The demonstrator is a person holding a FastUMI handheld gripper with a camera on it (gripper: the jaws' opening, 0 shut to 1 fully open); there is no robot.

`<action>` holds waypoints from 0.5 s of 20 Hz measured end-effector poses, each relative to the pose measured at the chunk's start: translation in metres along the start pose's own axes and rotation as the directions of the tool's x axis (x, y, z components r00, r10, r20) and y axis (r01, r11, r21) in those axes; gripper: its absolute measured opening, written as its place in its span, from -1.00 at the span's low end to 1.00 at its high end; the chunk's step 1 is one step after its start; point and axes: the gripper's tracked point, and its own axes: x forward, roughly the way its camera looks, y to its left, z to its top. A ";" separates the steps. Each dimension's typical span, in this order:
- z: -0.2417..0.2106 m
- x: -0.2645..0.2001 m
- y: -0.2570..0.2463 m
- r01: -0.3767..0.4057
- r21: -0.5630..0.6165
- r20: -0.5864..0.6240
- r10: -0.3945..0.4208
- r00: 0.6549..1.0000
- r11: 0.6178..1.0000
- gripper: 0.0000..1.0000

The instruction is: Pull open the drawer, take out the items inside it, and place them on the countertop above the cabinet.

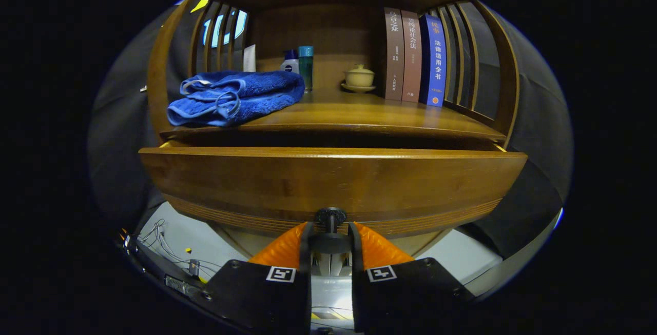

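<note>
A wooden drawer front [328,183] stands just ahead of me, pulled a little way out of the cabinet, with a dark gap behind its top edge. Its round dark knob [330,218] sits low on the front. My gripper [330,235] is shut on that knob, one finger on each side of it. The drawer's inside is hidden from this low angle. Above the drawer runs the wooden countertop [369,117], and a folded blue towel [236,96] lies on its left part.
At the back of the countertop stand two small bottles [298,64] and a lidded cream cup on a saucer [359,78]. Three upright books [414,57] lean by the slatted right side. Cables [164,245] lie on the white surface below left.
</note>
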 end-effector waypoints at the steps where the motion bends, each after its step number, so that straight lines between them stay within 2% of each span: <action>1: -0.004 -0.008 0.000 0.000 0.003 -0.008 0.000 1.000 1.000 -0.29; 10: -0.045 -0.083 -0.004 -0.010 0.016 -0.060 0.011 0.998 1.000 -0.29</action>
